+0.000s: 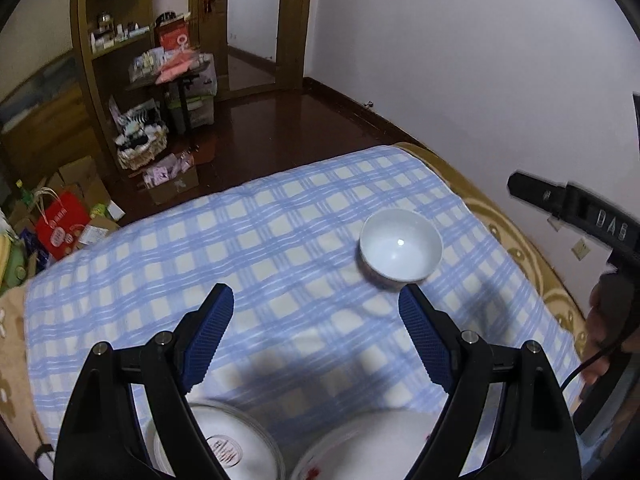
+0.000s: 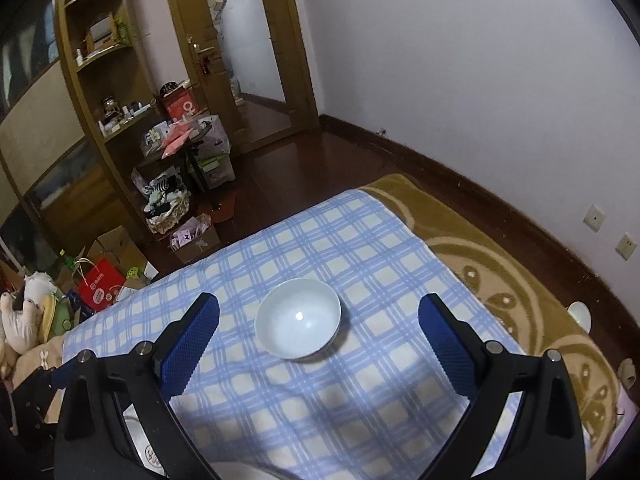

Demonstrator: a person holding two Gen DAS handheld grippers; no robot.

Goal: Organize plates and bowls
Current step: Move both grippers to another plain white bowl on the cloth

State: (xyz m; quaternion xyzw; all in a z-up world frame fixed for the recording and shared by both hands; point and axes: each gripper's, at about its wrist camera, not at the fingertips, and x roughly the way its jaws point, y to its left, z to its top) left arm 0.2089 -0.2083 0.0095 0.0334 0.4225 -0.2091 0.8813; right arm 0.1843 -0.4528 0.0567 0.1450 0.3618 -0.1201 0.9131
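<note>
Both wide open and empty: left gripper (image 1: 316,300), right gripper (image 2: 319,314). White ceramic bowl (image 2: 298,324) upright on blue checked cloth (image 2: 340,240), centre frame between right fingers, seemingly next pick. White plates (image 1: 224,440) at lower edge.

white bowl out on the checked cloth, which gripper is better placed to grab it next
Right, probably. The white bowl sits centred ahead of the open right gripper, while it lies off beside the left gripper, by its right finger.
</note>
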